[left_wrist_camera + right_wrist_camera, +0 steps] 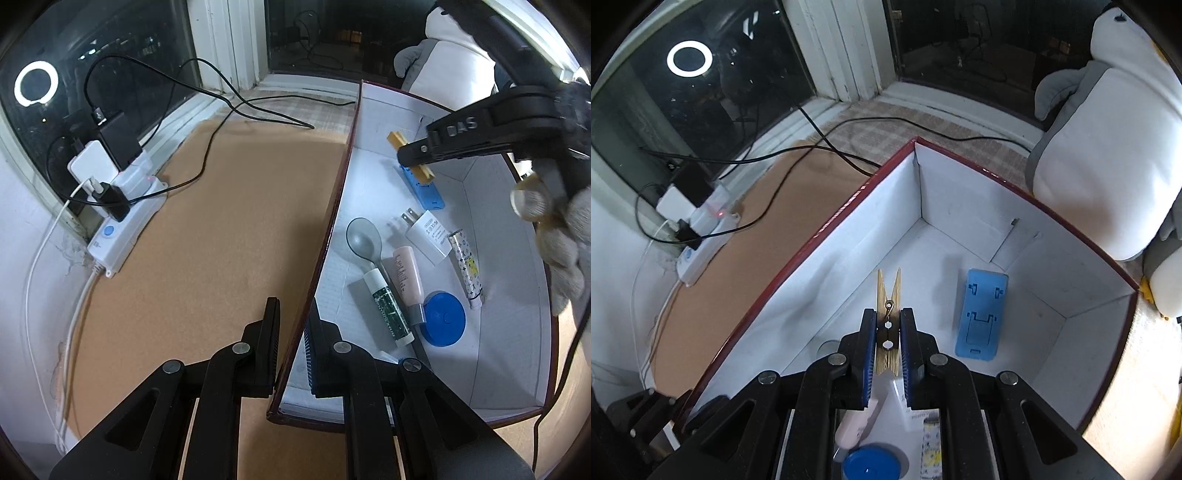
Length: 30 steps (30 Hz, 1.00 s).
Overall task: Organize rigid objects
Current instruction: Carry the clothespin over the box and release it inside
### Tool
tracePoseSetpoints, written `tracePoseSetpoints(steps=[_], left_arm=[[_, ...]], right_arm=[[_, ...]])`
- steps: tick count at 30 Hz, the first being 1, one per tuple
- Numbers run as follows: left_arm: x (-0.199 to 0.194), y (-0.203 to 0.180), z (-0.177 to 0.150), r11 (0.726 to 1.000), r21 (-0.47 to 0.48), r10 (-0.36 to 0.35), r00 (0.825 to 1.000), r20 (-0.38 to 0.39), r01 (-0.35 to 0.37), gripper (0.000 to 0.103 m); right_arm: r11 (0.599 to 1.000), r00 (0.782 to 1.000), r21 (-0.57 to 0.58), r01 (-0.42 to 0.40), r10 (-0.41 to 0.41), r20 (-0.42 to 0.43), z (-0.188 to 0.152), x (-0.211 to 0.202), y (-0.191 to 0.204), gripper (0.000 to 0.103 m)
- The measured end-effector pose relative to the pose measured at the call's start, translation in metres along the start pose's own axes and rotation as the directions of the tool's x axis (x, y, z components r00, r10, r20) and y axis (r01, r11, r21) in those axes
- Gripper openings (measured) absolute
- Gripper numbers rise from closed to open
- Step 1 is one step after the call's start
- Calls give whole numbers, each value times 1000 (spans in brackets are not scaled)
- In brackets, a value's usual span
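Brown cork-like bench (207, 229) sits by a dark window, with a white power strip (122, 221) and black cables along the sill and a plush toy (1100, 155) at the far right. White box with a red rim (334, 206) stands on the bench.

Left gripper (291, 350) is clamped on the box's near side wall, one finger outside and one inside, jaws nearly together on the thin wall.

Right gripper (889, 354) is closed on a wooden clothespin (888, 295), pinching its lower half; the clothespin's split end points away from the camera, out over the box floor. In the left wrist view the same gripper comes in from the upper right above the box's far end, and the clothespin (410, 157) sticks out across its tip. A gloved hand (565, 251) holds it.

Inside the box, on the floor: blue phone stand (980, 314) lying flat near the far end, just beside the clothespin in the right wrist view. Toward the near end: grey spoon (360, 238), white charger plug (426, 232), pink tube (408, 277), green-labelled tube (388, 308), patterned tube (467, 267), blue round lid (443, 317). They lie close together, some touching.
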State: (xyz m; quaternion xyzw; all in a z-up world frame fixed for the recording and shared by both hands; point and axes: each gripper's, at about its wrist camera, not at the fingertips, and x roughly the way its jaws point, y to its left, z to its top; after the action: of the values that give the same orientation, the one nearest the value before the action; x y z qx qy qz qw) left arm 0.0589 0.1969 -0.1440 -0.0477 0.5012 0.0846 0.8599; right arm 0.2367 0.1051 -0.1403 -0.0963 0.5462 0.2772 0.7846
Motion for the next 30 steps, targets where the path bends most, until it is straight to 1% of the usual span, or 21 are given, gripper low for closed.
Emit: tracePoseSetpoints(steps=[11,12,13,14,15,16,23,30], left_arm=[[2,0,0,1000,3,-4,1000,-3,4,11],[2,0,0,1000,3,-4,1000,-3,4,11],[2,0,0,1000,3,-5,1000,-3,5,11],[2,0,0,1000,4,-4,1000,-3,4,11],[3,0,0,1000,4,-5,1000,-3,5,11],[2,0,0,1000,3,-4,1000,-3,4,11],[2,0,0,1000,3,-4,1000,-3,4,11],[3,0,1,1000,7,-3,1000,1,3,11]], right_arm=[[999,999,-17,39,-39,-1,9,4,0,12],[999,999,-20,38,-38,-6,10,4,1,16],[999,999,-23,38,-38,-8,10,4,2,24],[999,999,-26,43,-43,1,10,2,3,29],[999,999,-29,46,-46,7,10,0,4,36],[998,999,-33,49,-49,13,10,-2,4,39],[999,999,-31,39,-37,34,6,-15,5,39],[1000,997,-8,10,-9,76,-10,-45,-1,39]])
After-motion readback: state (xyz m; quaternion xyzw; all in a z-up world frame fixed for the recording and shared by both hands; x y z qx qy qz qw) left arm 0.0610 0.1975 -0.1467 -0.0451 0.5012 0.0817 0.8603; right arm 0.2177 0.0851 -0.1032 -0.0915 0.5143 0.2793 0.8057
